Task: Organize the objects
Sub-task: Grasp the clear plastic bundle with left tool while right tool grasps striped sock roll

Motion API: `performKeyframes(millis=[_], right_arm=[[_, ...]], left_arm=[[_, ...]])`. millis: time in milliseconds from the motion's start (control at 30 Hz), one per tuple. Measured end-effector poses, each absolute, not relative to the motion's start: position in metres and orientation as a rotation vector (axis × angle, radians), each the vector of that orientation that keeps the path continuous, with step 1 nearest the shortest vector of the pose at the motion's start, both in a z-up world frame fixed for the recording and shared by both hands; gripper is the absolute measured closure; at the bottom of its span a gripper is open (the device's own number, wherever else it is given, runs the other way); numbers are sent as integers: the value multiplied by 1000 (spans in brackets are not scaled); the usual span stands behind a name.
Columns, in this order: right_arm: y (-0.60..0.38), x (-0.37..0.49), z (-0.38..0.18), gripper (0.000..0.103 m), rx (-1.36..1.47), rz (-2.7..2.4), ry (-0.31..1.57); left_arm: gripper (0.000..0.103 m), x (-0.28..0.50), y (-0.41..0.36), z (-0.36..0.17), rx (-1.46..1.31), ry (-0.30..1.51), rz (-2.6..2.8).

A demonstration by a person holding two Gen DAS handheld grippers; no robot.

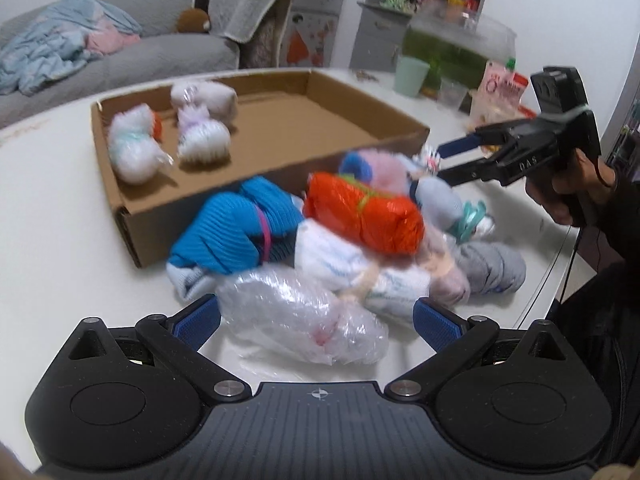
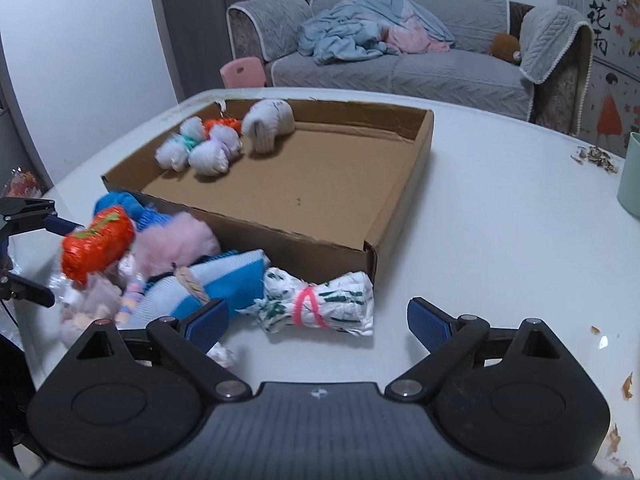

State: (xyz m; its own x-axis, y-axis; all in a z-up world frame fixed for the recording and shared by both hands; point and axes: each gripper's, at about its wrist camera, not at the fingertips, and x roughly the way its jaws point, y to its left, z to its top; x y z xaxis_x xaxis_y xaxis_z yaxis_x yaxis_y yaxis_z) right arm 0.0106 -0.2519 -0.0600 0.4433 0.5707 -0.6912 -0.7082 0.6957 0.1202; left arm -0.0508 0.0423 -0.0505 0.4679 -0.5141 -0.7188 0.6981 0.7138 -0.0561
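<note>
An open cardboard box (image 1: 192,204) (image 2: 304,246) on the white table holds three rolled sock bundles (image 1: 204,140) (image 2: 208,156) at one end. In front of it lies a pile of bundles: orange (image 1: 360,216) (image 2: 96,244), blue (image 1: 240,232), fluffy pink (image 2: 176,248), grey (image 1: 492,268). My left gripper (image 1: 316,326) (image 2: 52,260) is open, with a clear-wrapped white bundle (image 1: 304,320) lying between its jaws. My right gripper (image 2: 320,324) (image 1: 440,162) is open too, astride a white bundle with green marks and a pink band (image 2: 320,304).
A pale green cup (image 1: 412,76) (image 2: 632,176), a fish tank (image 1: 460,44) and packets stand on the table beyond the box. Crumbs (image 2: 596,156) are scattered on the right. A person's hand (image 1: 560,196) holds the right gripper. A grey sofa (image 2: 400,64) is behind.
</note>
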Motion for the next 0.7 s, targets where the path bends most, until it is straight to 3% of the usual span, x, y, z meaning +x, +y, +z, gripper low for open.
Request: performKeyframes(millis=[267, 367, 500, 700], right_arm=[[-247, 8, -68, 10, -214, 776, 779], [-249, 8, -68, 19, -211, 766, 777], [-251, 7, -65, 38, -232, 748, 782], [-259, 5, -62, 40, -246, 741, 800]], left_arm=[[0, -51, 35, -57, 292, 779, -763], [1, -53, 35, -57, 297, 774, -782], [9, -55, 36, -55, 294, 768, -812], [21, -60, 36, -53, 303, 753, -838]])
